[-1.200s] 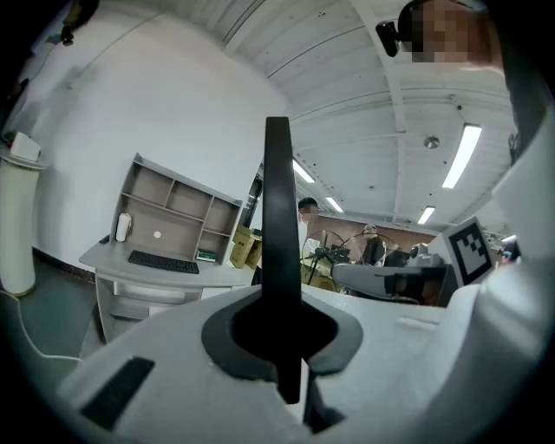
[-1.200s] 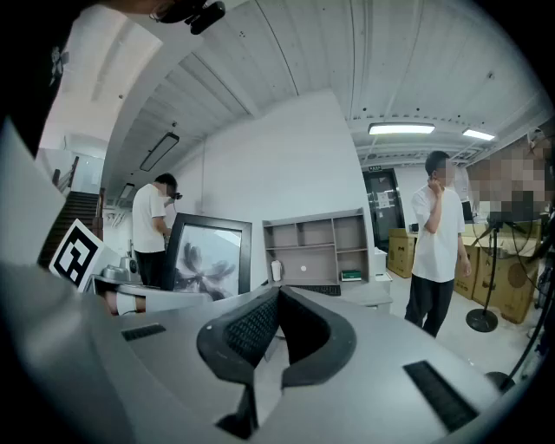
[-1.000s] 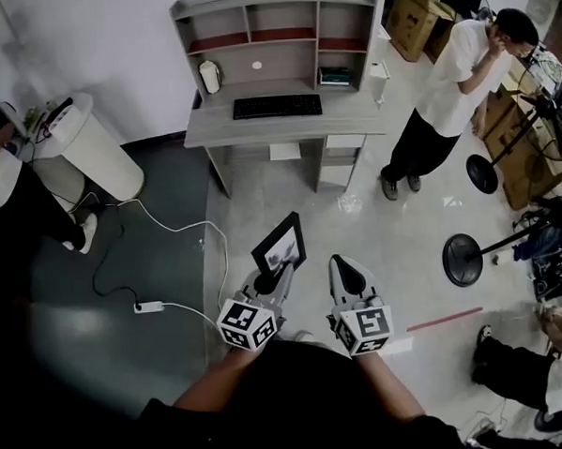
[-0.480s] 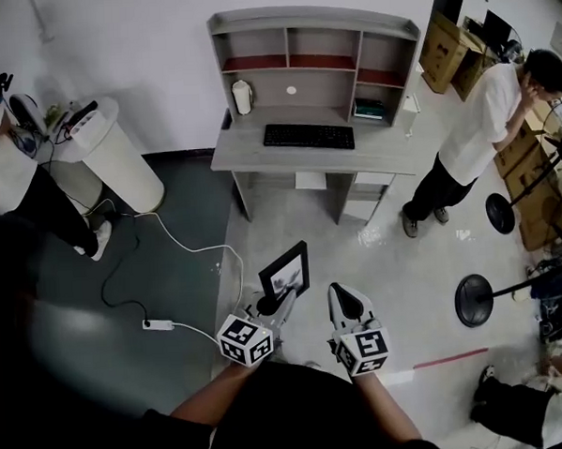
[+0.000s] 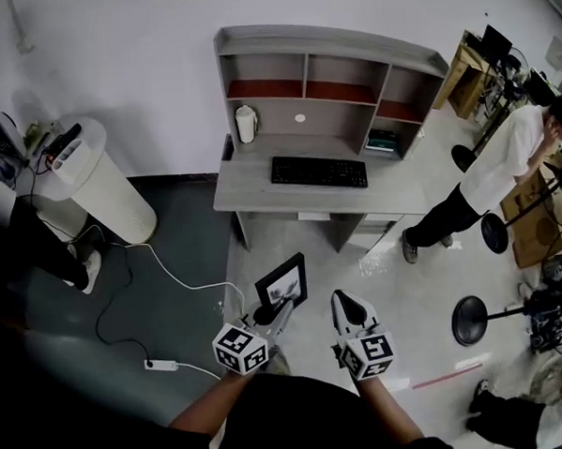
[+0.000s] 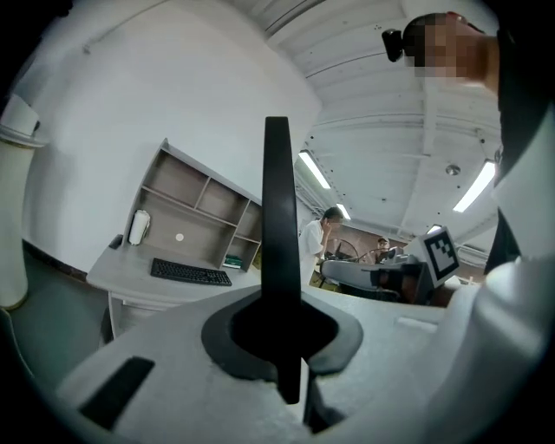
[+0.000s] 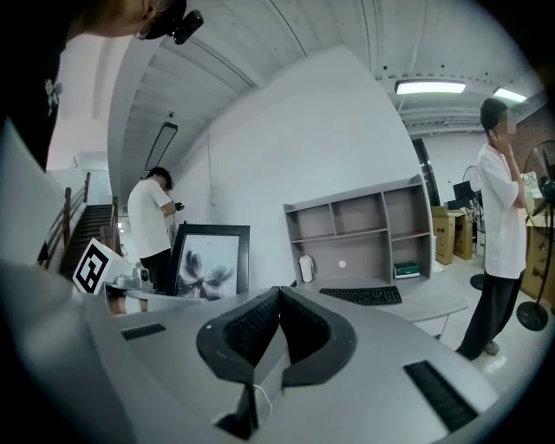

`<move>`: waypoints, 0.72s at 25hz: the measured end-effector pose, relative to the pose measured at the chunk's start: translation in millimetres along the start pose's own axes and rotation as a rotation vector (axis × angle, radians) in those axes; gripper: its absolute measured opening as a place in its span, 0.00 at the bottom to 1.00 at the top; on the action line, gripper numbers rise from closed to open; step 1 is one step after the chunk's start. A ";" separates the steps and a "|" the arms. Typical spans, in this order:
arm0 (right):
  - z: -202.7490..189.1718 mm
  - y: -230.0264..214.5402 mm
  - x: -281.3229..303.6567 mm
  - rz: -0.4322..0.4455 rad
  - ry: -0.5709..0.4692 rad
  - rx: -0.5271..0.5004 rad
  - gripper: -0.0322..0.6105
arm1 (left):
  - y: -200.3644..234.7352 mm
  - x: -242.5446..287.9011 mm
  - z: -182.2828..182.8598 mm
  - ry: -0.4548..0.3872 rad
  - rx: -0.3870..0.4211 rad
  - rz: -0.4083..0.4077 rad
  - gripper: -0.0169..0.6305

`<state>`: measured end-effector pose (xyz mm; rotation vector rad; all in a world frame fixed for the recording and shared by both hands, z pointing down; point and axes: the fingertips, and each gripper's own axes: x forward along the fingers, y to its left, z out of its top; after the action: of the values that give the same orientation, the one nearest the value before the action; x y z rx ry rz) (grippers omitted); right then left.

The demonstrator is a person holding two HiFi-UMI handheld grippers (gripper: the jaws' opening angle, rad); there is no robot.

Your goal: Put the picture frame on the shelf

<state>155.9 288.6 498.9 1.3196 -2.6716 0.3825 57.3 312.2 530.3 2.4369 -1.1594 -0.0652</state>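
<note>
A black picture frame (image 5: 282, 283) with a grey flower print is held upright in front of me, and my left gripper (image 5: 266, 313) is shut on its lower edge. In the left gripper view the frame (image 6: 277, 251) shows edge-on as a dark bar rising from between the pads. My right gripper (image 5: 347, 302) hangs beside it on the right, shut and empty; in its own view the pads (image 7: 260, 325) meet and the frame (image 7: 208, 264) stands to the left. The grey desk with a shelf unit (image 5: 329, 71) is ahead, across a stretch of floor.
On the desk lie a black keyboard (image 5: 319, 172) and a white jug (image 5: 247, 124). A white cylindrical bin (image 5: 100, 186) stands at left, with a cable and power strip (image 5: 162, 365) on the floor. A person (image 5: 504, 170) and round-based stands (image 5: 469, 320) are at right.
The desk and shelf have slid down and right in the head view and look larger. Both grippers keep their places, and the frame stays in the left one.
</note>
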 end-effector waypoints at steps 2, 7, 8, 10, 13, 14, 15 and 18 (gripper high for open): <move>14.9 0.8 32.6 -0.019 -0.014 0.000 0.07 | 31.1 7.0 24.5 -0.003 0.012 -0.023 0.06; 36.9 14.9 105.2 -0.018 -0.004 -0.017 0.07 | 103.9 10.8 73.4 -0.022 0.018 -0.025 0.06; 39.0 17.1 117.8 -0.019 0.001 -0.022 0.07 | 117.2 10.1 78.4 -0.024 0.014 -0.022 0.06; 40.8 19.1 139.9 -0.033 0.011 -0.024 0.07 | 140.7 8.0 83.5 -0.024 0.004 -0.019 0.06; 36.0 20.6 165.6 -0.055 0.026 -0.012 0.07 | 170.3 3.1 86.6 -0.016 -0.010 -0.018 0.06; 33.4 20.9 171.9 -0.061 0.035 -0.006 0.07 | 178.7 2.1 87.6 -0.014 -0.015 -0.017 0.06; 31.2 21.1 177.0 -0.064 0.047 -0.001 0.07 | 185.8 1.4 89.0 -0.014 -0.020 -0.016 0.06; 32.6 23.3 189.6 -0.073 0.077 -0.013 0.07 | 200.7 -1.4 94.6 -0.028 -0.034 -0.007 0.06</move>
<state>22.0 148.8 508.0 1.3655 -2.5510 0.3980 -111.0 167.6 526.2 2.4182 -1.1523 -0.1210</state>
